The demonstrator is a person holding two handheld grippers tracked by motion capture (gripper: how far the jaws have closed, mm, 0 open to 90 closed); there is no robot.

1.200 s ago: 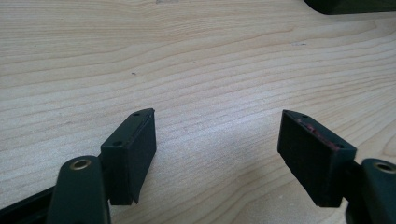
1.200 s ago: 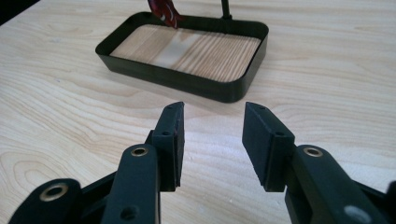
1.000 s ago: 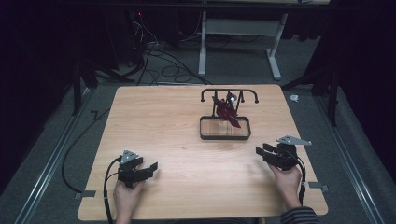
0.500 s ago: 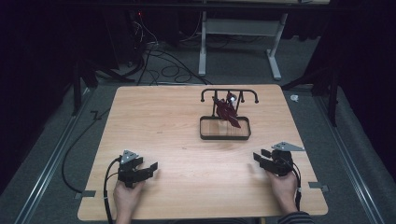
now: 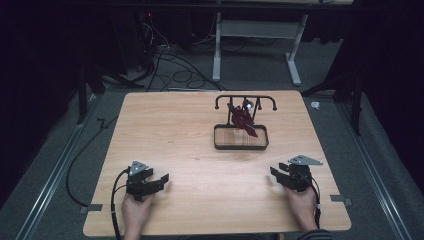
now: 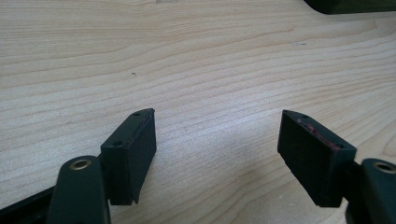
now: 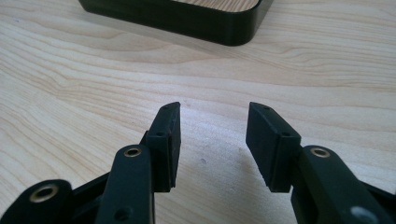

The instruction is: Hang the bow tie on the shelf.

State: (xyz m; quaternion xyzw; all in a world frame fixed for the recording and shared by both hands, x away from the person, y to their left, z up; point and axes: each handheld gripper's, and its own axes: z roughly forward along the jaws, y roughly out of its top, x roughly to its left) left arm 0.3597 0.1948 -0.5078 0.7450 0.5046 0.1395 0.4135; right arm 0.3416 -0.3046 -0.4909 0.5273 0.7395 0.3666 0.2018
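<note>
Resting low over the near part of the wooden table (image 5: 180,135), both grippers sit apart from each other with nothing between their jaws. In the high view the left gripper (image 5: 159,181) lies near the front left corner, held by the left hand (image 5: 134,210), its jaws pointing toward the middle of the table. In the left gripper view its jaws stand spread wide over bare wood, and a dark corner of the tray shows at the top right edge. The right gripper (image 5: 276,173) lies near the front right, held by the right hand (image 5: 301,202), with the grey three-cornered plate on top. In the right gripper view its jaws are parted, narrower than the left pair, with bare wood between them; they have just been opening a little.

A black tray (image 5: 241,146) stands on the far right half of the table, well apart from both grippers, and its near rounded corner (image 7: 233,25) shows just ahead of the right jaws. A black rack (image 5: 245,98) with a top bar rises behind the tray, and a dark red cloth (image 5: 244,120) hangs from it, draping down into the tray
</note>
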